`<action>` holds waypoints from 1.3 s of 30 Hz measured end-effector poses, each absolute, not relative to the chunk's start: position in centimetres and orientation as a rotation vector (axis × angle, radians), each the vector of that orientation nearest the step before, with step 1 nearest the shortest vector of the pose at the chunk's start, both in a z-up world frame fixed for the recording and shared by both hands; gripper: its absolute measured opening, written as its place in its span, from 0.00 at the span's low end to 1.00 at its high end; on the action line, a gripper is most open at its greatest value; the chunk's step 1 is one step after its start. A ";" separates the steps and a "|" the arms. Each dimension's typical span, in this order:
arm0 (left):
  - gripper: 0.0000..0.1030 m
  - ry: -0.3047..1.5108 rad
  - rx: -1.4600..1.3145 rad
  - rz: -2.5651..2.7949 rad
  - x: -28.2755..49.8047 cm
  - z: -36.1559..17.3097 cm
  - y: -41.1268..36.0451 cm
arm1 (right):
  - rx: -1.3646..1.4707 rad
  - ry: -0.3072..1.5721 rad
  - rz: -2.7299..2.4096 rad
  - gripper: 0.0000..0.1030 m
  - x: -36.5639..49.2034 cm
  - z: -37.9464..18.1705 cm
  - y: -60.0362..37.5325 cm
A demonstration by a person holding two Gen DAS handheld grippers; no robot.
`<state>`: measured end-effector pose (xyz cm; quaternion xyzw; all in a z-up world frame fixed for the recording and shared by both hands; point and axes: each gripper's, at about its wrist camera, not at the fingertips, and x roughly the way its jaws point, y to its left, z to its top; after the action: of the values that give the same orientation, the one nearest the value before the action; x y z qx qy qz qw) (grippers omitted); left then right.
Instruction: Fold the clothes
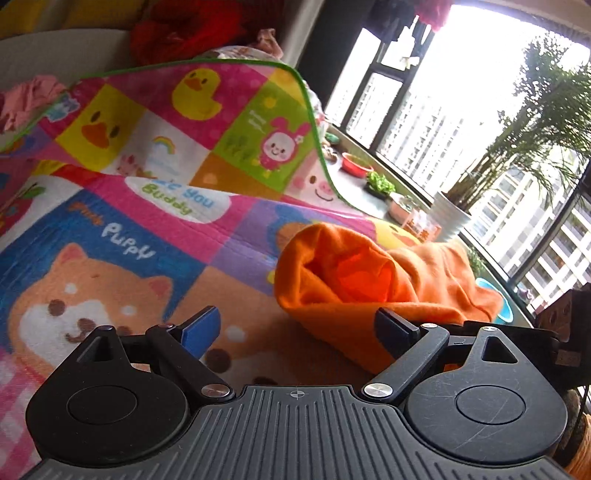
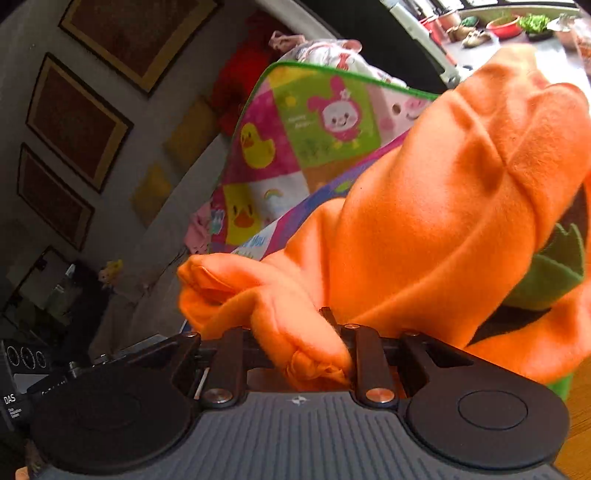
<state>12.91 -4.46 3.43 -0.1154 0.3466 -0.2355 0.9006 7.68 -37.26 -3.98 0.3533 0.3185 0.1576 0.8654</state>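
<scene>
An orange fleece garment (image 1: 373,280) lies bunched on a bright cartoon-print blanket (image 1: 129,229), its open cuff or hem facing the left wrist camera. My left gripper (image 1: 295,326) is open just short of it, the right finger beside the cloth's near edge, nothing between the blue pads. In the right wrist view the same orange garment (image 2: 436,229) hangs lifted in front of the camera, with a green leaf-shaped trim (image 2: 546,273) at the right. My right gripper (image 2: 291,332) is shut on a bunched fold of the orange cloth.
A raised flap of the blanket (image 1: 207,110) stands behind the garment. Pink clothes (image 1: 26,99) and a red item (image 1: 184,29) lie at the back. A window ledge with bowls and plant pots (image 1: 447,214) runs along the right. Framed pictures (image 2: 74,122) hang on the wall.
</scene>
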 end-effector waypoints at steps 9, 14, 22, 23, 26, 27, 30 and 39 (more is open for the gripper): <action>0.93 0.607 -0.401 -0.266 10.0 4.5 7.6 | 0.704 0.771 0.654 0.17 9.6 -1.5 -23.1; 0.95 0.584 -0.399 -0.316 10.1 5.5 6.4 | 0.760 0.749 0.828 0.16 8.2 1.6 -19.7; 0.96 0.547 -0.397 -0.396 10.1 7.2 4.4 | 1.088 0.715 0.671 0.16 8.9 -1.5 -28.7; 0.96 0.548 -0.389 -0.409 10.2 7.3 3.8 | 1.096 0.696 0.627 0.16 8.9 -2.0 -29.9; 0.97 0.588 -0.314 -0.462 11.5 6.6 -0.2 | 1.038 0.616 0.479 0.16 8.6 -2.7 -33.0; 0.97 0.602 -0.289 -0.477 11.9 6.3 -1.6 | 0.998 0.591 0.432 0.16 8.5 -2.8 -33.7; 0.97 0.638 -0.209 -0.497 13.4 5.1 -5.1 | 0.862 0.540 0.280 0.16 8.2 -2.6 -35.2; 0.98 0.654 -0.175 -0.495 14.6 3.3 -5.9 | 0.322 0.468 0.367 0.27 7.2 1.5 -34.8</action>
<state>14.59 -5.91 3.32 -0.0847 0.3175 -0.2403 0.9134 7.23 -34.77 1.49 0.1577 0.2295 0.1800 0.9434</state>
